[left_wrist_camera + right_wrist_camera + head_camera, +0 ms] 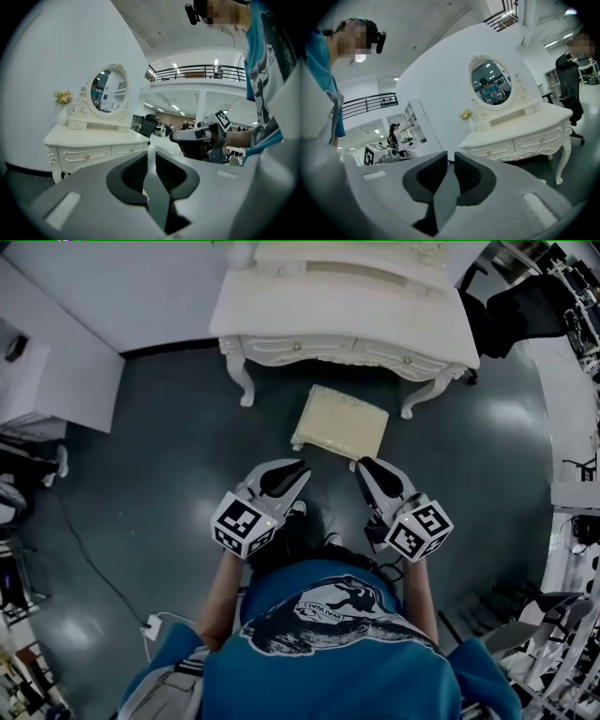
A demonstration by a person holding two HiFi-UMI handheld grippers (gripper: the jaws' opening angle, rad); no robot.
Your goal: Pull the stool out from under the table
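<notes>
The stool (339, 421), with a cream cushion, stands on the dark floor just in front of the white dressing table (337, 306), clear of its legs. My left gripper (303, 467) hovers just short of the stool's near left corner. My right gripper (360, 464) hovers at its near right corner; neither touches it. In the left gripper view the left gripper (151, 157) shows only a narrow slit between its pads, with nothing in it. The right gripper (451, 161) looks the same in its own view. Both point toward the table (93, 138), and the stool is hidden in the two gripper views.
An oval mirror (491, 84) and a small vase of flowers (63, 98) stand on the table. A black office chair (525, 306) is at the back right. A cable and plug (150, 624) lie on the floor at left, near a white cabinet (23, 371).
</notes>
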